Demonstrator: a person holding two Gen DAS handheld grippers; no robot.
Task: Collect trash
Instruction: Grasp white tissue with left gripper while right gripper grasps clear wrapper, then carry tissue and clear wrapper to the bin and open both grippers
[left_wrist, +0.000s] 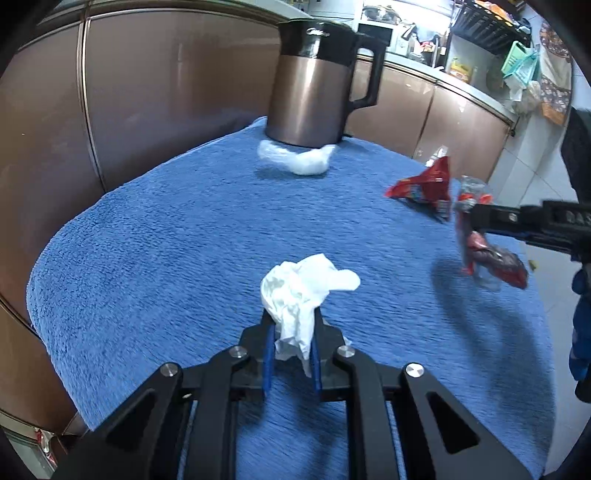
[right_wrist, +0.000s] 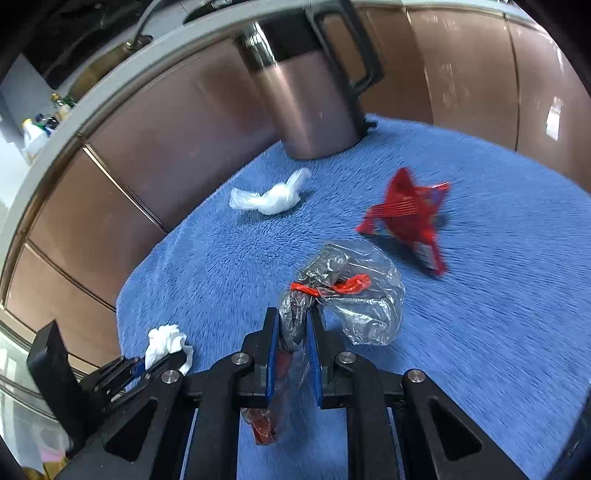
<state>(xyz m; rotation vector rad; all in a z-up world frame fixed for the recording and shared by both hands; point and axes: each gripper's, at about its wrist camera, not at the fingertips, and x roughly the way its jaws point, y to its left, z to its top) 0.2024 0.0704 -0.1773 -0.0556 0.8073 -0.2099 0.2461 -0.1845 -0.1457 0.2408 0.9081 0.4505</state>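
Note:
My left gripper (left_wrist: 291, 325) is shut on a crumpled white tissue (left_wrist: 299, 288) just above the blue towel (left_wrist: 166, 240). From the right wrist view the same gripper (right_wrist: 162, 360) and tissue (right_wrist: 166, 341) appear at lower left. My right gripper (right_wrist: 293, 321) is shut on a clear plastic wrapper with red print (right_wrist: 354, 291), which bulges out past the fingertips. In the left wrist view that wrapper (left_wrist: 480, 236) hangs from the right gripper (left_wrist: 471, 212) at the right edge. A red snack wrapper (left_wrist: 424, 184) (right_wrist: 410, 214) and a white plastic wad (left_wrist: 299, 158) (right_wrist: 269, 197) lie on the towel.
A copper-coloured kettle with a black handle (left_wrist: 314, 85) (right_wrist: 306, 96) stands at the towel's far side, just behind the white wad. Brown cabinet fronts (left_wrist: 147, 92) curve behind the towel. A cluttered counter and shelf (left_wrist: 480, 48) fill the far right.

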